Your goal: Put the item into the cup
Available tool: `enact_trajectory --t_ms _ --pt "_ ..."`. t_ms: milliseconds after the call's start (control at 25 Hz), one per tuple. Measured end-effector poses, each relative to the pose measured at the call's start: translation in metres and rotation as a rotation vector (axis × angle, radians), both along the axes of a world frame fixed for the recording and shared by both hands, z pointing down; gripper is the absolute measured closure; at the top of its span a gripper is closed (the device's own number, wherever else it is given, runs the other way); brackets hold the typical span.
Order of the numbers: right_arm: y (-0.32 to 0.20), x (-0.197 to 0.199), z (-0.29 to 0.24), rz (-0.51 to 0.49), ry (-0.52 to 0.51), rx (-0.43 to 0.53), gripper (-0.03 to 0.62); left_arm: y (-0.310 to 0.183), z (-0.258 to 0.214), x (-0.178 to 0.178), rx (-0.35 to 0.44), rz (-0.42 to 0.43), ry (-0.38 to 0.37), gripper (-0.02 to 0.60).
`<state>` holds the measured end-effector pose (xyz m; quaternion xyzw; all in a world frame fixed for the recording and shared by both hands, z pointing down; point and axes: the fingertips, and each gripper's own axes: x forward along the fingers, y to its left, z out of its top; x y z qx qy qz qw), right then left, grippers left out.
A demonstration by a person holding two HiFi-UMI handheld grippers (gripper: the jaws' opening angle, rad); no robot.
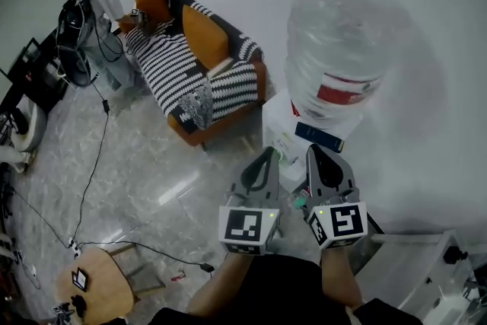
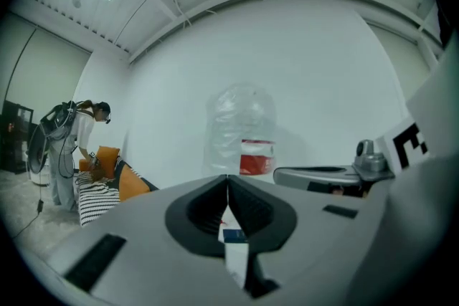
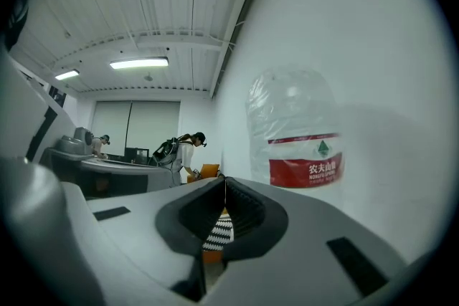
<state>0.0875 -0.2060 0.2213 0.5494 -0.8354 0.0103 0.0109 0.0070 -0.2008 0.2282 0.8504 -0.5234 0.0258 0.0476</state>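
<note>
No cup and no loose item shows in any view. My left gripper [image 1: 268, 154] and right gripper [image 1: 315, 149] are held side by side, close together, pointing at a white water dispenser [image 1: 283, 135] with a big clear water bottle [image 1: 341, 49] on top. The left gripper [image 2: 228, 180] has its jaws pressed together with nothing between them. In the same way the right gripper [image 3: 224, 180] is shut and empty. The bottle [image 3: 295, 132] carries a red label and stands just beyond the right gripper's tips.
A striped sofa with orange cushions [image 1: 199, 66] stands against the white wall, with a person [image 1: 96, 7] at its far end. A small round wooden table [image 1: 95, 283] and floor cables [image 1: 91, 171] lie to the left. A white plastic frame [image 1: 422, 270] is at lower right.
</note>
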Motion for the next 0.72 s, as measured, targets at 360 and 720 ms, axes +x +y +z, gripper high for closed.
enact_trajectory --t_ms 360,720 --pt "0.005 -0.002 -0.020 -0.050 -0.028 0.041 0.583 0.004 -0.035 0.002 0.071 -0.011 -0.016 0.568" --pt "-0.001 -0.001 -0.015 -0.065 -0.045 0.022 0.583 0.001 -0.028 0.005 0.053 -0.023 -0.032 0.568"
